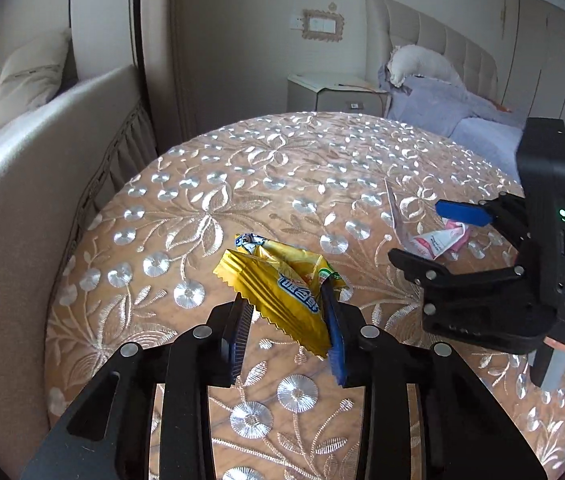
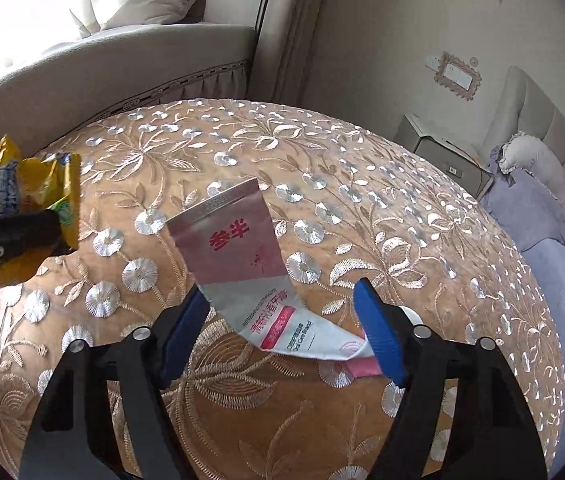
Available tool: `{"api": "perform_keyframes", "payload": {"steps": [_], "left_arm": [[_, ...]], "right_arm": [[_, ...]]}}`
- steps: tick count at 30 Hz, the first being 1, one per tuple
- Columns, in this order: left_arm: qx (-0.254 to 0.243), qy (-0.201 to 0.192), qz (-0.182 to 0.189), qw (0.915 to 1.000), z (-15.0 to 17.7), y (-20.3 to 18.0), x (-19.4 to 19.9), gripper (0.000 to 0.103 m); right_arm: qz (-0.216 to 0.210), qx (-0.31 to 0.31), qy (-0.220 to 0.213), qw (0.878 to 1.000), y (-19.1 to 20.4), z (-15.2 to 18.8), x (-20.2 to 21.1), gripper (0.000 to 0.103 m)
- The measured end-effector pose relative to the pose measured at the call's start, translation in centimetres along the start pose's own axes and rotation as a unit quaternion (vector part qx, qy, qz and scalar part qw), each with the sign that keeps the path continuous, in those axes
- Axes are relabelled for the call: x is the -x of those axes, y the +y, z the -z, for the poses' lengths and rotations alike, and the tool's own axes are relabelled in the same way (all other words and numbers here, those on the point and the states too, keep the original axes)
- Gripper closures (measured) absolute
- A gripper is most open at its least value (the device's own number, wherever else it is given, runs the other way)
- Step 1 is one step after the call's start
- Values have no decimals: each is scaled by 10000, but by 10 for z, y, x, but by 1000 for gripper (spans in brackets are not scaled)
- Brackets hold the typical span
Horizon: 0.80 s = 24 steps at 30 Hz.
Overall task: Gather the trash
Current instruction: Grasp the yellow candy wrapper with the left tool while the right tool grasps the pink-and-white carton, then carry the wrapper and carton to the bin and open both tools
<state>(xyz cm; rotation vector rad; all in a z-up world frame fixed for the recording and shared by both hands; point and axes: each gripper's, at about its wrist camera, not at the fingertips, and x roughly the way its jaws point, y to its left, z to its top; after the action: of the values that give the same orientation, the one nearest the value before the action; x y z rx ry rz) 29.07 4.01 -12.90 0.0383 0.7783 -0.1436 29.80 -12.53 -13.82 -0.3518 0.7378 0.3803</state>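
On the embroidered tablecloth (image 2: 322,152) we had two pieces of trash to lift at once. Our left gripper (image 1: 286,300) was clamped on the yellow snack wrapper (image 1: 278,284): both pads pressed its crinkled near end, w/ the far end fanning out past the fingertips, and the wrapper looked partly raised off the cloth, tho we couldn't tell if it was fully clear. Our right gripper (image 2: 282,312) stood apart, jaws straddling the flattened toothpaste tube (image 2: 242,248). The tube lay betw. the blue pads (image 2: 378,328), crimped end pointing away, white-and-pink lower part bent toward the right pad. That pad seemed to touch or nearly touch the tube; the left pad was plainly clear of it, so no grip yet.

To do this step well, we judged the right gripper should close on the thick folded part near the pads, not the thin flat crimp, which could slide out. Pads should go low enough to catch the tube but not pinch the cloth, since snagged embroidery would drag the whole cover. Close fully before lifting, then rise straight. The left needed only a steady squeeze; the foil is slick & light, so no jerks. Keep the two grippers well apart so wrapper & tube don't tangle.
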Motion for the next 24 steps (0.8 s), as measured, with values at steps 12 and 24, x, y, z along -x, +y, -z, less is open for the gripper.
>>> {"api": "perform_keyframes", "payload": {"steps": [12,24], "left_arm": [[-4,-116,75,9999,5,-4,20,70],[-214,-486,428,9977,14,-52,78,70]], "right_arm": [[66,-386,-373,9985,-20,-8,28,96],[-795,-1449,-1351,9769,-62,21,167,100]]}}
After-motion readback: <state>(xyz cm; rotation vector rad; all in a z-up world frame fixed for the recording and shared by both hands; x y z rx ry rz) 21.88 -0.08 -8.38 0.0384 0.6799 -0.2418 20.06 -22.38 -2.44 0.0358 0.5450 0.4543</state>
